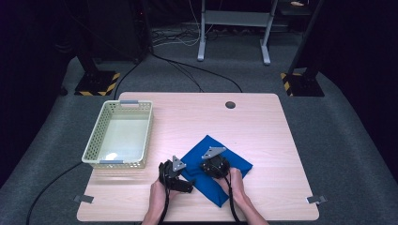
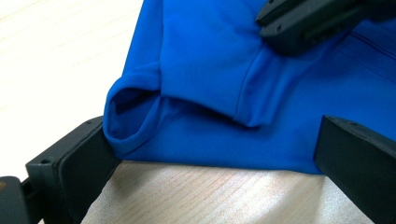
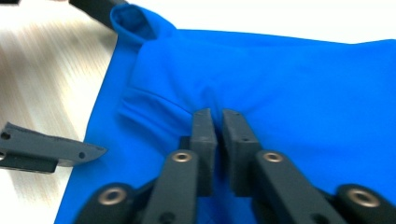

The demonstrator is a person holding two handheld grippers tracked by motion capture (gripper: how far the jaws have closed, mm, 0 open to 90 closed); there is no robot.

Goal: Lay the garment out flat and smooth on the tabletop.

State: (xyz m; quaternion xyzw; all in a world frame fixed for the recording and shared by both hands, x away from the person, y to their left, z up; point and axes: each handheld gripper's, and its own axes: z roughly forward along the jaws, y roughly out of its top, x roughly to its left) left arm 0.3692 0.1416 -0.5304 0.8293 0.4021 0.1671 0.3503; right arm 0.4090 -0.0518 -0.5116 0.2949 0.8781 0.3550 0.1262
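Basket (image 1: 98,140), cream plastic, empty, sits left of centre in the high view, well apart from the work. Blue cloth (image 1: 217,171) lies on the tabletop (image 1: 263,126) low in the middle of the frame, partly folded, one corner pointing toward the upper left.

Left gripper (image 1: 176,172) at the cloth's left edge. In the left gripper view its fingers (image 2: 77,163) are spread wide, one at lower left touching a rolled-up cloth corner (image 2: 130,116), the other at right, with the cloth's folded hem between them; nothing clamped yet.

Right gripper (image 1: 215,165) sits over the cloth's middle. In the right gripper view its fingers (image 3: 204,140) are nearly pressed together, apparently pinching a ridge of blue fabric; contact looks light.

Step, by my read: folding or gathering the cloth, right side gripped, left side lining up. Next move calls for the left fingers to close on the rolled corner, then both lift together so the fold stays even.
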